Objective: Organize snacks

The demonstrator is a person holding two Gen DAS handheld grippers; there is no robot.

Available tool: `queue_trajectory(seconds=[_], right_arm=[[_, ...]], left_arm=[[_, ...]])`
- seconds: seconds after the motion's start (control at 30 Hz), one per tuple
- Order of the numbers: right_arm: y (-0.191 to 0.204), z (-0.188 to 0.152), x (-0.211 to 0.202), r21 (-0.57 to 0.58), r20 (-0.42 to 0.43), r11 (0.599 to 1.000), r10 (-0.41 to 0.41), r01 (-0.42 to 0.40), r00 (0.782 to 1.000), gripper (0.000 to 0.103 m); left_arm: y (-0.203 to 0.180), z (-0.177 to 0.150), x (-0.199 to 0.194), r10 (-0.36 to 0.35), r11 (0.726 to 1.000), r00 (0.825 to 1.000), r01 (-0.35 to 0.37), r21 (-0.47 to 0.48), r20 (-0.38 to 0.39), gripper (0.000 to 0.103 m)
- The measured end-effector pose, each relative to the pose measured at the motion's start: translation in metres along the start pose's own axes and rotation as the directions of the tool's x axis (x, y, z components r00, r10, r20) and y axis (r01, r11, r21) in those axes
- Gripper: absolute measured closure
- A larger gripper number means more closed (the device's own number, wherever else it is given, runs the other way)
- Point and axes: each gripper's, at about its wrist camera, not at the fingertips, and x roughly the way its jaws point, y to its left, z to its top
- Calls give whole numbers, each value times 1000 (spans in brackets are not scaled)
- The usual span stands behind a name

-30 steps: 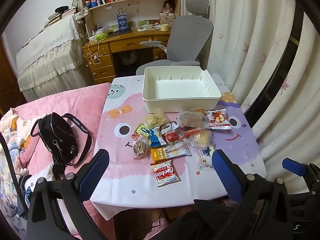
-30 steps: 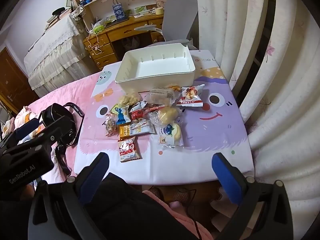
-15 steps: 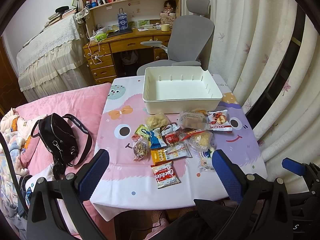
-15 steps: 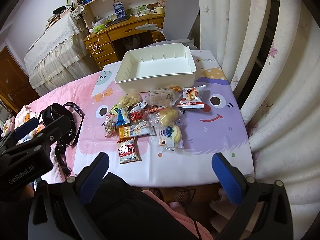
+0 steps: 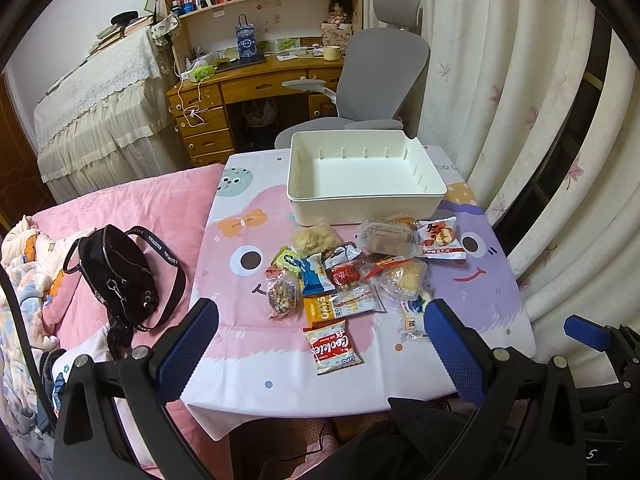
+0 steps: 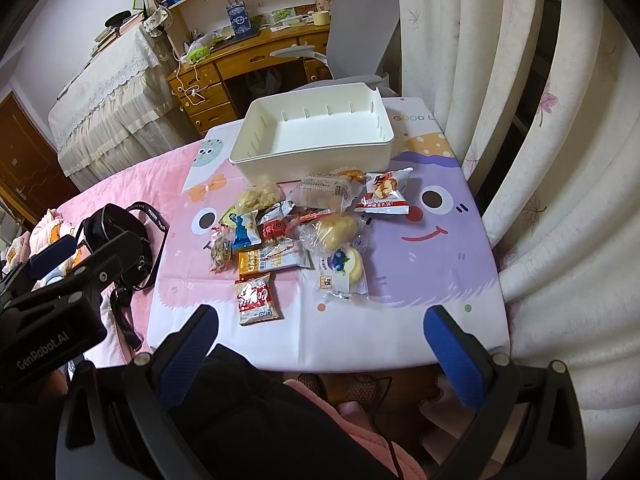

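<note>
While both tools (image 5: 320, 344) (image 6: 320, 340) hang spread and empty off the desk's (image 5: 480, 304) near edge, snack packets (image 5: 352, 276) crowd before the white bin (image 5: 364, 176).

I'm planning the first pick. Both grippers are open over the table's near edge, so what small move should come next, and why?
Probably lower the left gripper onto the Cookies packet: it is the nearest snack, lies flat and apart from the pile, and the white bin behind holds nothing. The right gripper could wait.

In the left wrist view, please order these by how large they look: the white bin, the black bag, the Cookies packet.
1. White bin, clearly largest.
2. Black bag.
3. Cookies packet, smallest.
The bin lies farthest from the camera, so nearness does not flatter it.
</note>
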Motion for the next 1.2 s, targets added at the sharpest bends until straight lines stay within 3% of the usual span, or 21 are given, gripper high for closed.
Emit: queue_trajectory(seconds=[0.83,1.2], right_arm=[[-9,15,-6,-35,46,999,14,-12,999,0],[-31,32,-2,-61,76,996,74,-69,994,0]], left_arm=[[11,3,-9,22,1000,1000,-23,-21,-13,1],[1,6,7,2,997,999,-5,-74,-48,1]])
